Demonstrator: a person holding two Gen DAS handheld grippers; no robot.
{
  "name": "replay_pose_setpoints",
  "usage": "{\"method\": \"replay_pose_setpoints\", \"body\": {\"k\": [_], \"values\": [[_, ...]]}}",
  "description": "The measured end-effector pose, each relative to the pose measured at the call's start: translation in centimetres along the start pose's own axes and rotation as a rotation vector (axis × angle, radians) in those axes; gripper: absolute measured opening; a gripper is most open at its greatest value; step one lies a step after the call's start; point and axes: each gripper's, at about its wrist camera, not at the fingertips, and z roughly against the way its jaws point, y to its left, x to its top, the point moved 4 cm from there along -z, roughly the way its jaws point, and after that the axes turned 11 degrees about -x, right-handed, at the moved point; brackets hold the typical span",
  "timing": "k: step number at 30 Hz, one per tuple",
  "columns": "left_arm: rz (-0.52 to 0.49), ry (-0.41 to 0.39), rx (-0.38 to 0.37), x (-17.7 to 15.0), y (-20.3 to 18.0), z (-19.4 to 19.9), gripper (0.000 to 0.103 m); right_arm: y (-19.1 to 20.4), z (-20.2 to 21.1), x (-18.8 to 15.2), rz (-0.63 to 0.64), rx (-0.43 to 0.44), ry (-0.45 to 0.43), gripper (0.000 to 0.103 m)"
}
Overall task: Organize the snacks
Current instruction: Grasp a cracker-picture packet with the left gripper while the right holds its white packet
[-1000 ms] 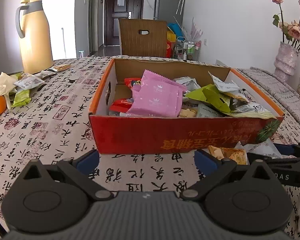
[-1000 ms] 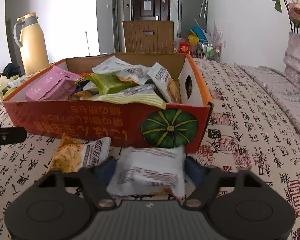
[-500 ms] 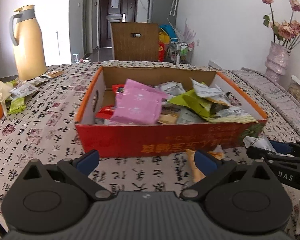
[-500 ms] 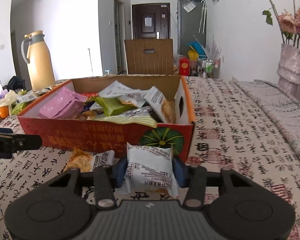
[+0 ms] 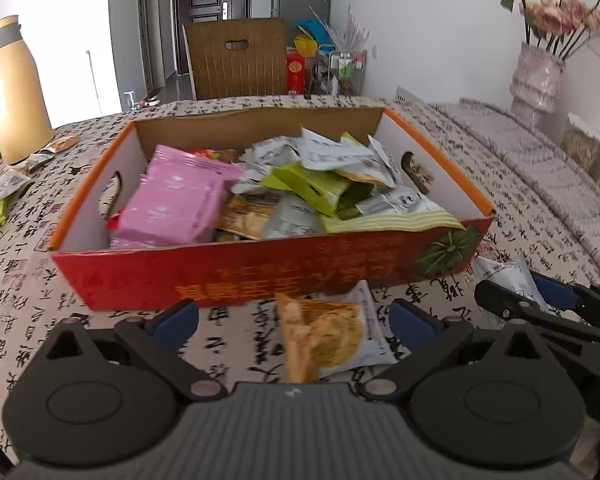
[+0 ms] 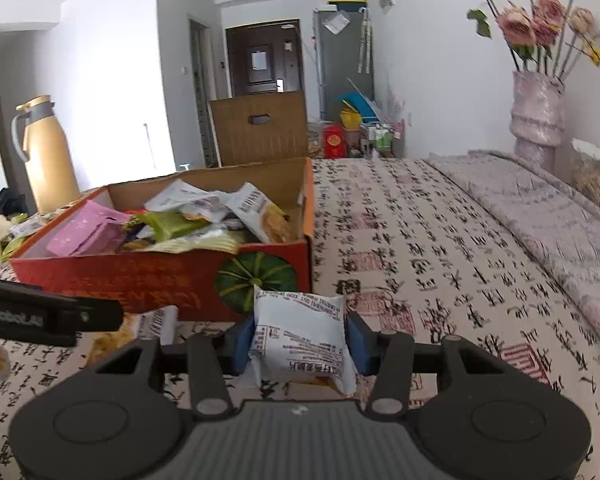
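Bright, even daylight – fisheye curving and dark corners at the edges, slight motion blur up close

White walls (image 6: 112, 80), dark door (image 6: 265, 60), perhaps fridge (image 6: 342, 60)

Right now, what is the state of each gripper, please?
Left gripper: open, holding nothing; an orange snack packet lies on the table between its fingers.
Right gripper: closed on a white snack packet.
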Motion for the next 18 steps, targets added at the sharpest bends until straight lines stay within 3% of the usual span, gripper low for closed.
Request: {"method": "replay_pose_setpoints", "body": {"k": [10, 18], "values": [[0.030, 0.076, 0.022, -0.8, -1.2, -3.7, 0.100, -0.6, -0.6, -0.5, -0.027, -0.013, 0.007, 0.047], [0.005, 0.082, -0.003, -1.2, -1.7, -4.1, 0.058, -0.3, -0.5, -0.7, -0.017, -0.009, -0.002, 0.047]]}}
